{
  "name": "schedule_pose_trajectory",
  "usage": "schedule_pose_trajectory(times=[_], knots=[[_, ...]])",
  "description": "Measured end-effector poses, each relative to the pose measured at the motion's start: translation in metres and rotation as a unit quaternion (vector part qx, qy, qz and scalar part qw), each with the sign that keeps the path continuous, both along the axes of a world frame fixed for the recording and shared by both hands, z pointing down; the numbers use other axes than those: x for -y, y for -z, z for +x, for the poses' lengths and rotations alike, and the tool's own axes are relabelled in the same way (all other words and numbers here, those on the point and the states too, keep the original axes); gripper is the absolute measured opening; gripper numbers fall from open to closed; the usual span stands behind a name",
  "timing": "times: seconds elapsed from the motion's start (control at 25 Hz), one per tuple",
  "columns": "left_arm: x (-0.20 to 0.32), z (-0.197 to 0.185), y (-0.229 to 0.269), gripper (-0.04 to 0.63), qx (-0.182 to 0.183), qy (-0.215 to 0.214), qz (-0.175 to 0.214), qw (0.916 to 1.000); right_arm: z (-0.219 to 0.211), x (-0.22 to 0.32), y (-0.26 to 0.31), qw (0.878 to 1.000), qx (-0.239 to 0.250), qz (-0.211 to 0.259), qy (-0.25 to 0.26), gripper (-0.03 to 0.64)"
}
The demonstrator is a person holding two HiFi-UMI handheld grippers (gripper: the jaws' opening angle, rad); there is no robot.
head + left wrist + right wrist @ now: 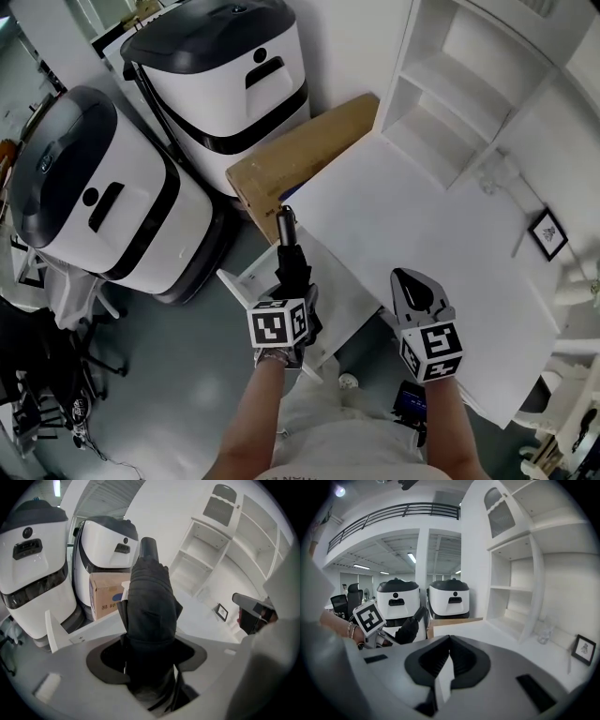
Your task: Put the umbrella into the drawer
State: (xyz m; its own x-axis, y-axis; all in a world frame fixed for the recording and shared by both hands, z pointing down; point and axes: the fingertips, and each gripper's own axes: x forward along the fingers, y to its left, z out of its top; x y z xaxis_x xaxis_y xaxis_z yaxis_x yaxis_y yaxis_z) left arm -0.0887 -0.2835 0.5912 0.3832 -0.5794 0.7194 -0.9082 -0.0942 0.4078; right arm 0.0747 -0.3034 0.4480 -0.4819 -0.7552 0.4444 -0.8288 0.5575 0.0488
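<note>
A folded black umbrella [292,261] is held in my left gripper [293,284], whose jaws are shut on its fabric body. Its handle end [285,221] points away from me toward the cardboard box. The umbrella hangs over the open white drawer [236,284] at the desk's left end. In the left gripper view the umbrella [150,602] fills the gap between the jaws of my left gripper [150,656]. My right gripper [413,287] hovers over the desk's front edge, to the right of the umbrella, with its jaws shut on nothing. The right gripper view shows my right gripper [449,641] and the umbrella [408,627].
Two big white-and-black machines [94,187] [225,75] stand left of the white desk [422,225]. A cardboard box [305,150] leans between them and the desk. A white shelf unit [469,84], a glass [492,173] and a small framed picture [548,232] sit at the desk's far side.
</note>
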Motion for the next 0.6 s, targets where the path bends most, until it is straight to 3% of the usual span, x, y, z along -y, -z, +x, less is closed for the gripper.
schedule_pose_trajectory(times=[0.32, 0.6], knots=[[-0.001, 0.010, -0.046, 0.259, -0.024, -0.008, -0.079, 0.9965, -0.003, 0.004, -0.019, 0.999, -0.008, -0.026, -0.027, 0.008], [-0.013, 0.015, -0.079, 0.259, -0.042, 0.004, -0.147, 0.9882, 0.000, 0.009, -0.028, 0.998, -0.003, -0.038, -0.049, 0.008]])
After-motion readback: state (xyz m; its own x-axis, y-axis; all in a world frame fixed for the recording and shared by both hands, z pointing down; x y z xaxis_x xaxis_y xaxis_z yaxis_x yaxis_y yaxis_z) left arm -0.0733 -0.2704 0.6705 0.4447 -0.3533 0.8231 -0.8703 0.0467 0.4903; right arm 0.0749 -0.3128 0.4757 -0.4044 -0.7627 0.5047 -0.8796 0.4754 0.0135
